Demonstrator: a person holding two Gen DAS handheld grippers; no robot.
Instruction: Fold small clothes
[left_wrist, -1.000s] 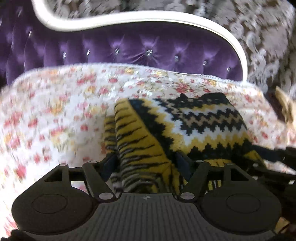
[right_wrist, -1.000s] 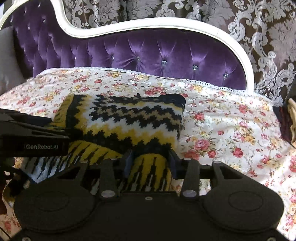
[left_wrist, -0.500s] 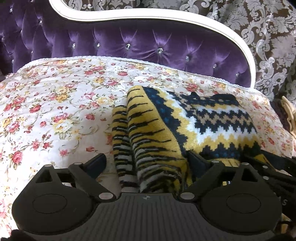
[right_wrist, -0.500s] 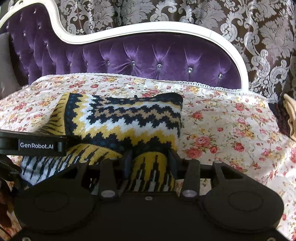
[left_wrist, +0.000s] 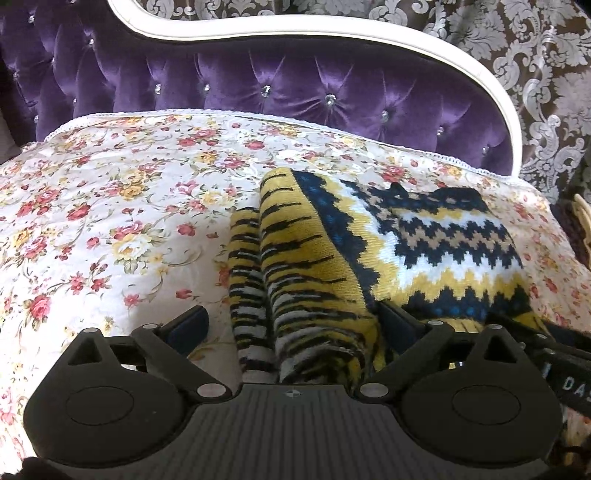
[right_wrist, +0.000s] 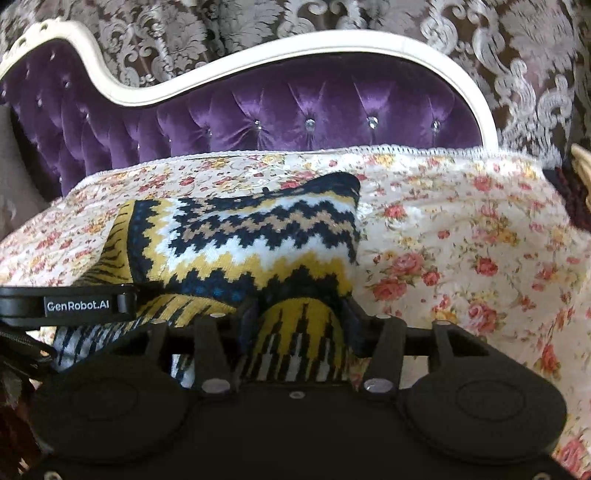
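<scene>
Since the earlier frames the left tongs have been opening: a second ago they pinched the striped edge of the knitted sweater, and now they stand wide apart, the left finger clear of the cloth and the right one just beside it. The right tongs have also been opening a little; a hump of yellow knit still sits between them, and whether the pads still press on it I cannot tell for sure, though they look close against it.

The sweater lies folded on the floral bedspread, its striped sleeve side towards the left tongs and the zigzag panel towards the headboard. The step in hand looks like the release after laying a fold down. The next move probably calls for drawing both tongs back without dragging the near edge, then taking a fresh grip for another fold or smoothing.

There is open bedspread to the left of the sweater and to its right in the right wrist view. The headboard closes off the far side, and a wicker edge shows at far right.
</scene>
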